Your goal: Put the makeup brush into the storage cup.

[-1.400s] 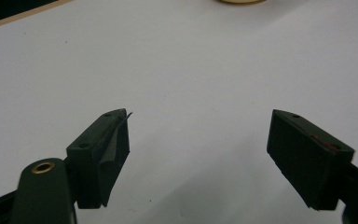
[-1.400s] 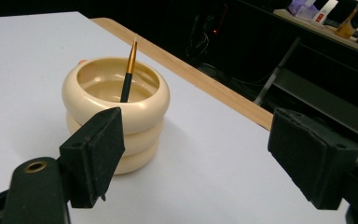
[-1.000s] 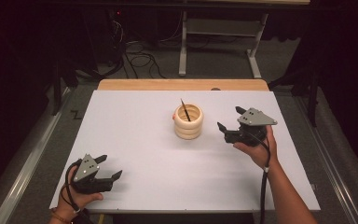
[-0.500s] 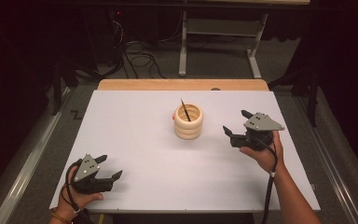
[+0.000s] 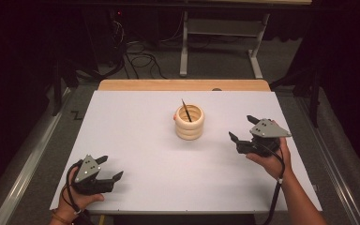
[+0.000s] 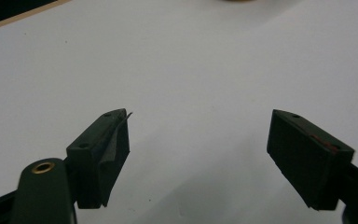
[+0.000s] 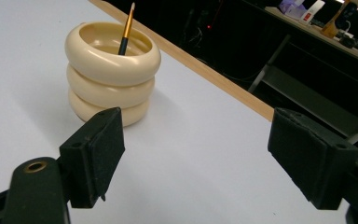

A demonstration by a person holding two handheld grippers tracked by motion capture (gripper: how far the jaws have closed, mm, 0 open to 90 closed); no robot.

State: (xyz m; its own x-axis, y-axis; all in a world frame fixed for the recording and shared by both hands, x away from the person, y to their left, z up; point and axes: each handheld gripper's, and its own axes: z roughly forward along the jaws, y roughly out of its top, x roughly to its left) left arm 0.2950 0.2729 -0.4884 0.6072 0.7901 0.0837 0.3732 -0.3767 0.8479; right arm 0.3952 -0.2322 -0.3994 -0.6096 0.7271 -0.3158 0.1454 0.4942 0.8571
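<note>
From the high view, a cream ringed holder (image 5: 190,123) stands near the middle of the white desk (image 5: 136,140), a thin brush (image 5: 186,110) leaning inside it. The right hand-held gripper (image 5: 241,129) hangs well right of it, jaws apart; the left hand-held gripper (image 5: 109,168) sits near the front-left corner, jaws apart.

The left gripper view shows spread jaws over bare desk.

In the right gripper view, the holder (image 7: 112,70) stands beyond the left jaw, the brush's gold-and-black handle (image 7: 126,28) rising from its mouth.

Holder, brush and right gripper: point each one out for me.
holder (image 7: 109,88), right gripper view, middle ring.
brush (image 7: 127,25), right gripper view, gold handle above the rim.
right gripper (image 5: 244,129), high view, gap between its open jaws.
</note>
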